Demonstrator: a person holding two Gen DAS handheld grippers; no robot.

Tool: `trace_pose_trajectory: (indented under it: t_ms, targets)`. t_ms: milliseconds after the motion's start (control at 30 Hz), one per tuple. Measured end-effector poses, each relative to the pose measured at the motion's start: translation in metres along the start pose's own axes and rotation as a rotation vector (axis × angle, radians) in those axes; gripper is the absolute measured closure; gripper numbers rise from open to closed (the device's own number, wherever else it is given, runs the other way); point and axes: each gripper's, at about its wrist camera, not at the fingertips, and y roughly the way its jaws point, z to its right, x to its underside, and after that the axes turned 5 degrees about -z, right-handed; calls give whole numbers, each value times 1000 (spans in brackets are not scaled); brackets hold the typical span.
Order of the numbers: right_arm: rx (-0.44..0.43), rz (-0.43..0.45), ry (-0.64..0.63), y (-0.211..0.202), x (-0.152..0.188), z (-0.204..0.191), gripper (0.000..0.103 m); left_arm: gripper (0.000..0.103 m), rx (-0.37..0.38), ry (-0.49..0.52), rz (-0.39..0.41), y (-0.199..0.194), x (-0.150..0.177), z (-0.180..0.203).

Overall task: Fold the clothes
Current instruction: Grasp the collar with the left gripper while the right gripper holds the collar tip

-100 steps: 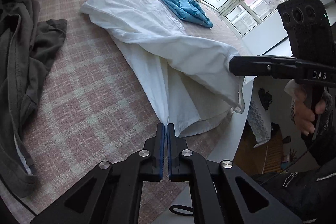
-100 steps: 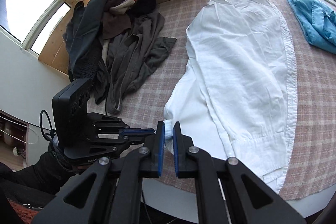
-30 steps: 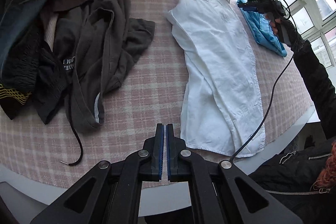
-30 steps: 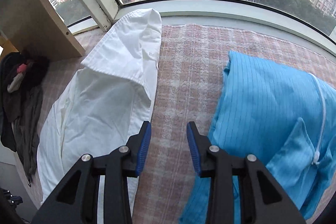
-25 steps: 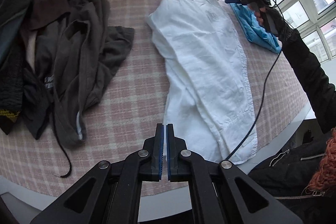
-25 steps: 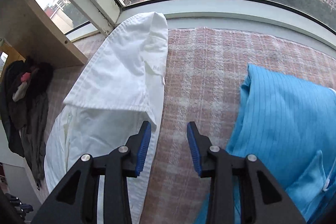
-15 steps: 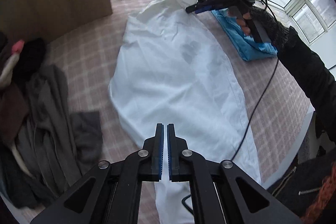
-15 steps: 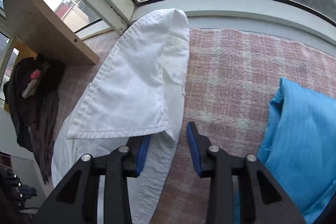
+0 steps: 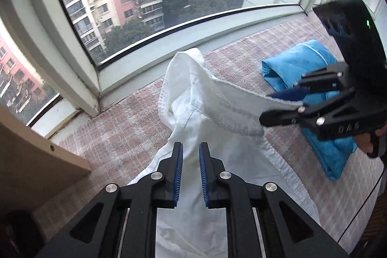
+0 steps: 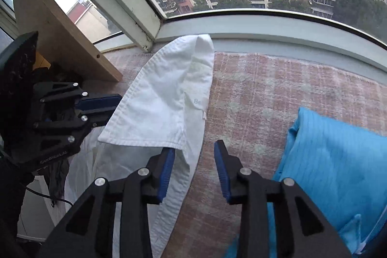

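The wooden board point(image 9: 36, 156) stands at far left, with the window frame point(image 9: 79, 79) behind it. The left gripper point(image 9: 189, 175) comes next, its fingers point(image 9: 177, 175) a little apart after having just been opening, with nothing pinched between them; white cloth lies under the gap, untouched. The white shirt point(image 9: 193, 142) lies on the pink checked mat point(image 9: 125, 129), its long axis running from 6 o'clock, under this gripper, up to 12 o'clock, where the collar point(image 9: 217, 100) stands folded up toward the window. The collar's own long edge runs crosswise, from about 11 o'clock to 3 o'clock.

Further right, the right gripper point(image 10: 194, 171) sits at the collar's right-hand end. Its fingers point(image 10: 167, 173) have just been opening and stand clearly apart; in its own view the collar's corner hangs just inside the left finger, at about 11 o'clock from the gap, and whether cloth touches that pad I cannot tell. In the left view that gripper point(image 9: 278, 105) straddles the collar edge at 2 o'clock.

So the right hand looks the nearer to its grasp point: the corner is already between its fingers. The left hand still has the collar's other end ahead of it, toward 12 o'clock.

At far right lies the blue garment point(image 10: 333, 161), already folded and apart from the shirt.
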Motion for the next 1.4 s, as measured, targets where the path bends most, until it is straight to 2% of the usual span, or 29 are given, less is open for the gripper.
trace_pose_trajectory:
  t_ms: [100, 167, 200, 333, 400, 433, 500, 667, 733, 867, 1033, 1133, 1200, 1267, 1300, 1400]
  targets:
    - [-31, 7, 8, -10, -9, 6, 68, 78, -4, 99, -10, 8, -2, 7]
    - [-23, 7, -6, -15, -15, 4, 68, 76, -51, 137, -17, 14, -6, 10]
    - [-13, -3, -24, -15, -18, 1, 68, 76, -65, 133, -11, 15, -8, 8]
    - [84, -26, -73, -16, -25, -3, 68, 73, -28, 76, -4, 23, -13, -6]
    - [75, -14, -66, -22, -28, 1, 68, 85, -24, 71, -44, 36, -11, -7]
    - [60, -4, -54, -26, -29, 5, 68, 95, -6, 69, -58, 41, -9, -6]
    - [47, 18, -21, -34, -33, 12, 67, 97, 3, 85, -35, 39, -3, -2]
    - [129, 43, -34, -22, -51, 9, 65, 100, 17, 71, 21, 26, 9, -4]
    - [145, 36, -18, -11, -55, 15, 65, 100, -9, 74, 6, 27, 12, -6]
    - [50, 15, 44, -4, -48, 36, 65, 100, -7, 58, 25, 21, 21, -12]
    - [-10, -32, 72, 5, -43, 46, 65, 100, 14, -3, 87, 2, 23, -22]
    - [-40, -47, 72, 11, -40, 42, 65, 100, -23, 13, 90, -2, 31, -23]
    - [-45, -6, 78, 3, -39, 39, 65, 100, -35, 4, 92, -5, 40, -26]
    - [-58, 71, 121, -16, -37, 45, 65, 100, -10, -30, 100, -6, 45, -31]
    - [-65, 75, 128, -20, -37, 47, 65, 100, 4, -45, 108, -6, 47, -34]
    - [-29, -59, 111, -1, -34, 42, 65, 100, 37, -79, 136, -8, 54, -44]
